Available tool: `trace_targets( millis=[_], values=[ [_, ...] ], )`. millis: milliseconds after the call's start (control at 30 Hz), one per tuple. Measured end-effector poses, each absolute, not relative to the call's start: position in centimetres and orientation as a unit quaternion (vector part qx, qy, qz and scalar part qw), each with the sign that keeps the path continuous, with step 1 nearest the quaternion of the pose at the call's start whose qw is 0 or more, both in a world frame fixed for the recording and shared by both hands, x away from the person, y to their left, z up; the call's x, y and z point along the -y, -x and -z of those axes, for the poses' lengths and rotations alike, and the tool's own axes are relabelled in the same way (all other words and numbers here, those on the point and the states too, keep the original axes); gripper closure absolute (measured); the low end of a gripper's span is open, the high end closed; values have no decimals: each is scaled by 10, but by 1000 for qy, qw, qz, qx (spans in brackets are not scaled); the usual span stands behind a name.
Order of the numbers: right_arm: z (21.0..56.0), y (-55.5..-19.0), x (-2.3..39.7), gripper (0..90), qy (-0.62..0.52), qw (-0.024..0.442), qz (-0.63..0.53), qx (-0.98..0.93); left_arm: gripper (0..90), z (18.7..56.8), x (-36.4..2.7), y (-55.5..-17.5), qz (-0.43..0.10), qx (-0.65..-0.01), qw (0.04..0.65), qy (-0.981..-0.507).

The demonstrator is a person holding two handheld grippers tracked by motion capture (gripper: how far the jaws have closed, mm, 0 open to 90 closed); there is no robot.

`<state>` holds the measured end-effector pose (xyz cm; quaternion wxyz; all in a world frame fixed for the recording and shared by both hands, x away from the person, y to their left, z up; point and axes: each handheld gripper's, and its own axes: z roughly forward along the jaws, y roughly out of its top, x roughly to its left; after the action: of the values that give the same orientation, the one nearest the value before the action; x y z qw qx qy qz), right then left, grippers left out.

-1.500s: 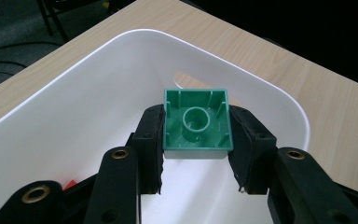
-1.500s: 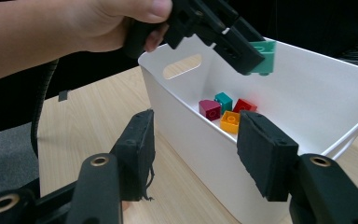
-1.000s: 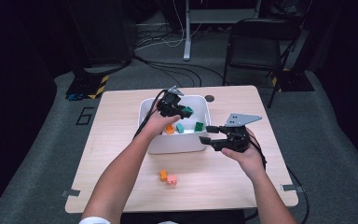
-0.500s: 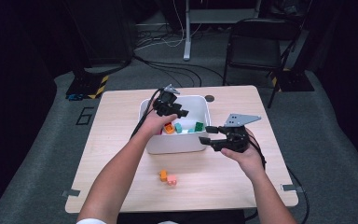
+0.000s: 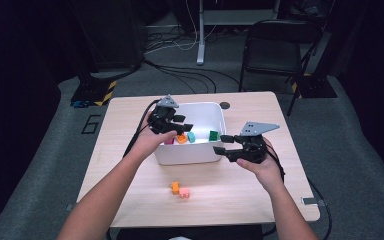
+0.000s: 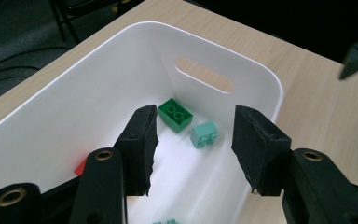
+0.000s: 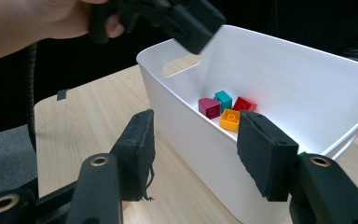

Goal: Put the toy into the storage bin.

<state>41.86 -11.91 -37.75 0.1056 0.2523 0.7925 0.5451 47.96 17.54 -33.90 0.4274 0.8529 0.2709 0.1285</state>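
A white bin [image 5: 185, 155] stands mid-table with several bricks inside: green [image 5: 213, 135], teal [image 5: 191, 136], orange [image 5: 181, 139] and magenta [image 5: 170, 142]. My left gripper [image 5: 182, 125] hovers over the bin's left part. Its jaws have just been opening and nothing is between them. In the left gripper view it [image 6: 193, 149] looks down on the green brick [image 6: 175, 115] and a teal brick [image 6: 203, 135]. My right gripper [image 5: 222, 144] is open at the bin's right front corner, with the bin wall [image 7: 205, 149] running between the jaws [image 7: 193, 154].
An orange brick [image 5: 175, 187] and a pink brick [image 5: 184, 192] lie side by side on the wooden table [image 5: 130, 125] in front of the bin. A chair [image 5: 275, 55] and floor cables [image 5: 180, 70] sit beyond the table's far edge.
My left gripper has drawn back to the left over the bin, risen a little, and its jaws have spread. The right gripper has stayed put.
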Motion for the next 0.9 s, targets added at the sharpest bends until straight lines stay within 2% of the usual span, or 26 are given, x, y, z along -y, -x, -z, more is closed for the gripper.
trace_targets(
  millis=[400,900],
  values=[
    [378,-418,116,459,-251,106,-542,-795,498,353,-211,-427,-130,-262,433,-852],
    [380,-418,113,458,-253,105,-538,-797,498,403,-229,-391,-122,-267,415,-861]
  ],
)
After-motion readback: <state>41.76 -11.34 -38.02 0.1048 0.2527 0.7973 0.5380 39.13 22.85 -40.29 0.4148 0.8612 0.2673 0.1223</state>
